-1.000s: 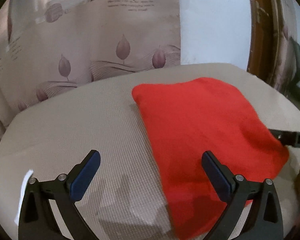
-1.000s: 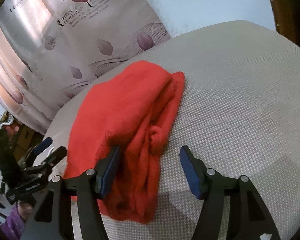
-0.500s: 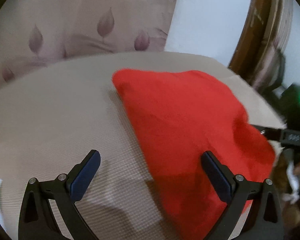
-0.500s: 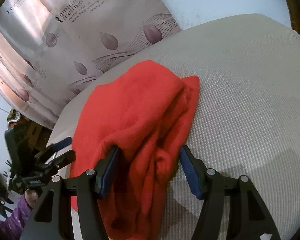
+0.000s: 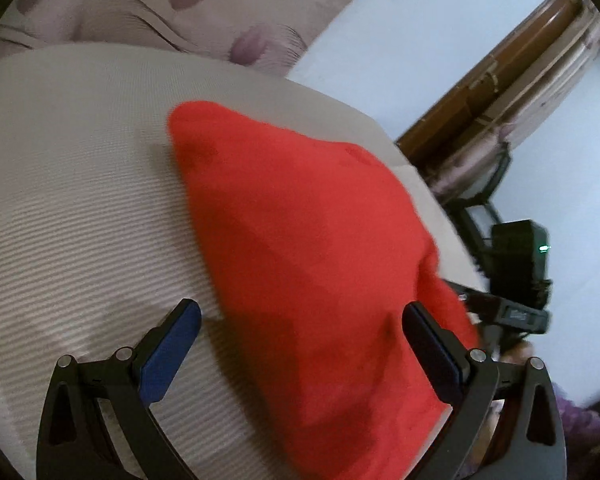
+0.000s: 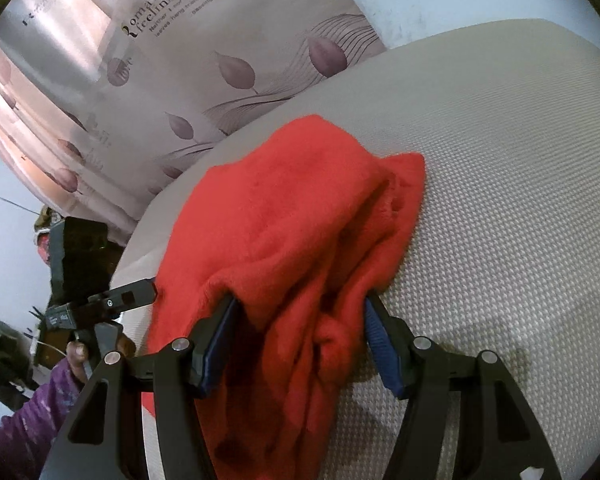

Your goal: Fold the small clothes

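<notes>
Cloth is what both cameras look at: a red knitted garment (image 6: 300, 240) lies on a beige woven tabletop (image 6: 500, 160), folded over on itself so that several layers bunch along its right-hand edge in the right wrist view. The right gripper (image 6: 300, 340) stands with its blue-padded jaws well apart, one on either side of that bunched near edge; the fabric fills the gap between them and brushes both pads, though whether the pads press on it I cannot say for sure, since the folds hide the contact. In the left wrist view the garment (image 5: 312, 260) shows as a smooth red slab with a rounded far corner, tilted across the picture, on the same tabletop (image 5: 80, 200). The left gripper (image 5: 300, 340) hangs over its near left edge with jaws spread wide and nothing clamped: the left pad is over bare table and the right pad is over the red cloth. At the left of the right wrist view the left gripper (image 6: 140, 296) appears from the side at the garment's far edge, with a hand (image 6: 80, 354) in a purple sleeve (image 6: 32, 412) behind it. A curtain (image 6: 180, 80) printed with leaves hangs behind the table.
</notes>
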